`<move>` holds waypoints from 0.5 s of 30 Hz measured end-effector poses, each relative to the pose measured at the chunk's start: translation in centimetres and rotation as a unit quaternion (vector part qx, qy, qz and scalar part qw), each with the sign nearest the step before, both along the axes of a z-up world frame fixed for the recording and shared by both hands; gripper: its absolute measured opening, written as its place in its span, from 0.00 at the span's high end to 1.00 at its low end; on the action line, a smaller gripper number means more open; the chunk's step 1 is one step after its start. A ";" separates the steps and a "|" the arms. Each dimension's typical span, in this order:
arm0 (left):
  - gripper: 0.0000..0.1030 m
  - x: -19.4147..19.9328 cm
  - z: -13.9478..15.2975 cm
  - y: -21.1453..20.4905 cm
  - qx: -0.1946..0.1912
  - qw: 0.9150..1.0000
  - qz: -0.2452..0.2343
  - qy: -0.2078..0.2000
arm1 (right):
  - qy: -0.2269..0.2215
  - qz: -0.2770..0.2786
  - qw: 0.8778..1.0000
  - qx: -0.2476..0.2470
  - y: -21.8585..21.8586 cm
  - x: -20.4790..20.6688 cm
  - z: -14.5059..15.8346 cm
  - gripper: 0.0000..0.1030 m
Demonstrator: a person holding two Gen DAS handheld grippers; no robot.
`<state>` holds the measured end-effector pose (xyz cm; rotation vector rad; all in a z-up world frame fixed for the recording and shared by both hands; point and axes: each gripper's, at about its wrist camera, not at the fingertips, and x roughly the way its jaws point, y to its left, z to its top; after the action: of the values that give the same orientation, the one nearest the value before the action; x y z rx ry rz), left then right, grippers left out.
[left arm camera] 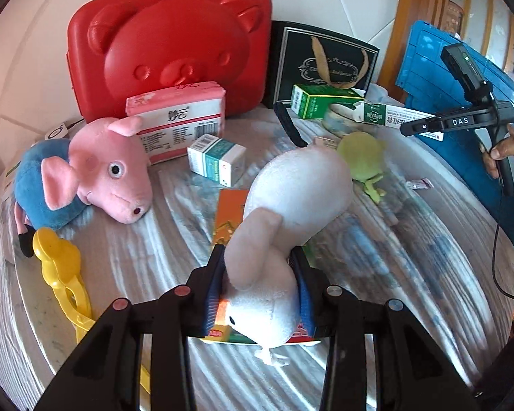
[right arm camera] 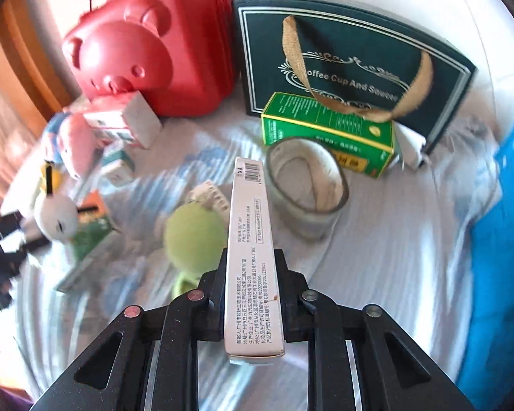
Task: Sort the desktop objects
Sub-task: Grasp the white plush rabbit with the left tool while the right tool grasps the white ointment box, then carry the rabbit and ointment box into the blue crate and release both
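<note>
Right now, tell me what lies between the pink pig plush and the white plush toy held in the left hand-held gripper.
In the left wrist view, a small white-and-teal box and an orange carton lie between the pink pig plush and the white plush toy.

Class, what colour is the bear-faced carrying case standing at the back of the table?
The carrying case is red, clearest in the left wrist view.

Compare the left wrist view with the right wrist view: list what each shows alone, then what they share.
Left wrist only: the left hand-held gripper shut on a white plush toy, a yellow plastic toy, and the person's hand on the right hand-held gripper's handle.

Right wrist only: the right hand-held gripper shut on a long white carton, seen close, with the printed words on the dark gift bag readable.

Both: the red bear case, pink pig plush, green plush and green box.
</note>
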<state>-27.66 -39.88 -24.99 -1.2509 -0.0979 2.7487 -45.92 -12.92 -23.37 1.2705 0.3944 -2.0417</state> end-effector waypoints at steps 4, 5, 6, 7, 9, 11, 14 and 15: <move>0.64 0.9 1.8 1.7 0.002 1.000 -0.009 0.011 | -0.015 -0.020 0.999 -0.036 1.6 1.7 0.9 0.80; 0.64 1.0 2.5 2.2 0.005 1.000 -0.010 0.015 | -0.020 -0.025 0.998 -0.047 2.3 2.2 1.5 0.80; 0.64 1.2 3.2 2.7 0.009 1.000 -0.012 0.022 | -0.021 -0.030 0.997 -0.061 2.7 2.7 2.1 0.80; 0.64 1.4 4.1 3.4 0.011 0.999 -0.015 0.030 | -0.019 -0.035 0.997 -0.073 3.1 3.2 2.6 0.80; 0.64 1.5 6.2 4.9 0.007 0.998 -0.026 0.050 | -0.006 -0.046 0.994 -0.100 4.5 4.8 4.8 0.80; 0.64 1.6 8.6 6.7 0.002 0.996 -0.042 0.073 | 0.015 -0.054 0.990 -0.128 5.3 6.5 7.1 0.80; 0.64 1.6 12.6 10.3 -0.002 0.991 -0.072 0.110 | 0.055 -0.070 0.982 -0.165 8.2 9.5 11.4 0.80; 0.64 1.5 13.9 11.7 -0.006 0.989 -0.084 0.122 | 0.072 -0.075 0.979 -0.174 9.6 10.5 12.9 0.80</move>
<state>-26.14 -28.16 -11.11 -0.8697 0.0450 2.7308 -35.41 -3.33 -10.47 0.9673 -0.0010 -2.2178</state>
